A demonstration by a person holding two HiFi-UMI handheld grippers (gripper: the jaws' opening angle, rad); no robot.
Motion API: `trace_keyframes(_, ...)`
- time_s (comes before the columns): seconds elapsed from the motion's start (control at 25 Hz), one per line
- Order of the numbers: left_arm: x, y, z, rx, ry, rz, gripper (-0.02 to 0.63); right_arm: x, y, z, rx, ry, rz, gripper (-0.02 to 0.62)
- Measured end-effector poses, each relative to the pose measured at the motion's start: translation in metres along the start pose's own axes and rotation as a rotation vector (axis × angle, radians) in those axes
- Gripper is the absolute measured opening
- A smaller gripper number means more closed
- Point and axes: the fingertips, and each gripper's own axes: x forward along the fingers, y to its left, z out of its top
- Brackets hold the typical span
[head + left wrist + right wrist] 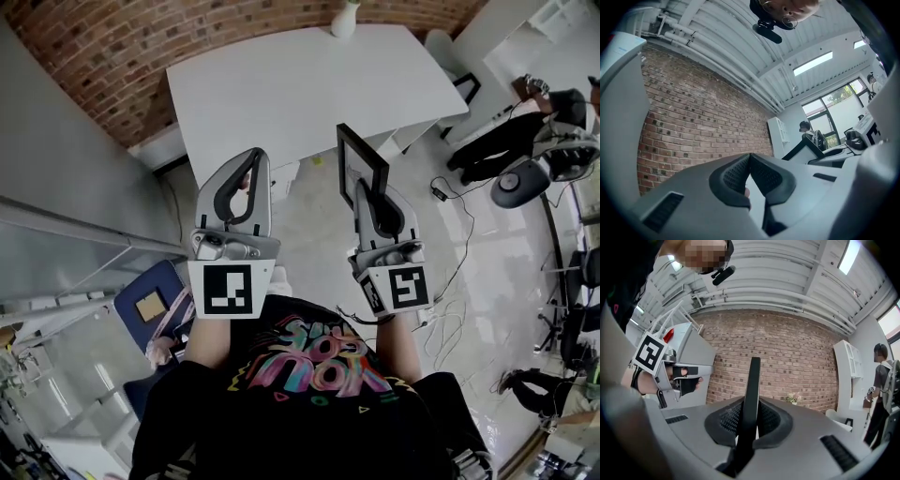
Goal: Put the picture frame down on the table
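A black picture frame (361, 171) stands on edge in the air, short of the white table (300, 89). My right gripper (367, 197) is shut on its lower edge. In the right gripper view the picture frame (751, 394) rises as a thin dark bar between the pads. My left gripper (253, 161) is held beside it on the left, shut with nothing in it; its pads (740, 173) meet at the tips in the left gripper view. Both grippers hang over the floor near the table's front edge.
A brick wall (112, 66) runs behind the table. A white vase (344, 19) stands at the table's far edge. Cables (450, 309) lie on the floor at right, near office chairs (525, 178). A blue chair (155, 305) and a grey partition (56, 216) are at left.
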Motion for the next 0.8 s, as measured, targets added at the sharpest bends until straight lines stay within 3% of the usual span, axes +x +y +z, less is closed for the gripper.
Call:
trace_keyframes(0.48, 0.070, 0.054, -0.032, -0.003, 0.026, 0.002, 0.023, 0.088, -0.028, -0.019, -0.006, 0.029, -0.019, 0.049)
trace_keyframes(0.8, 0.132, 0.082, -0.055, 0.013, 0.029, 0.077, 0.023, 0.158, -0.064, -0.042, 0.014, 0.024, 0.038, 0.049)
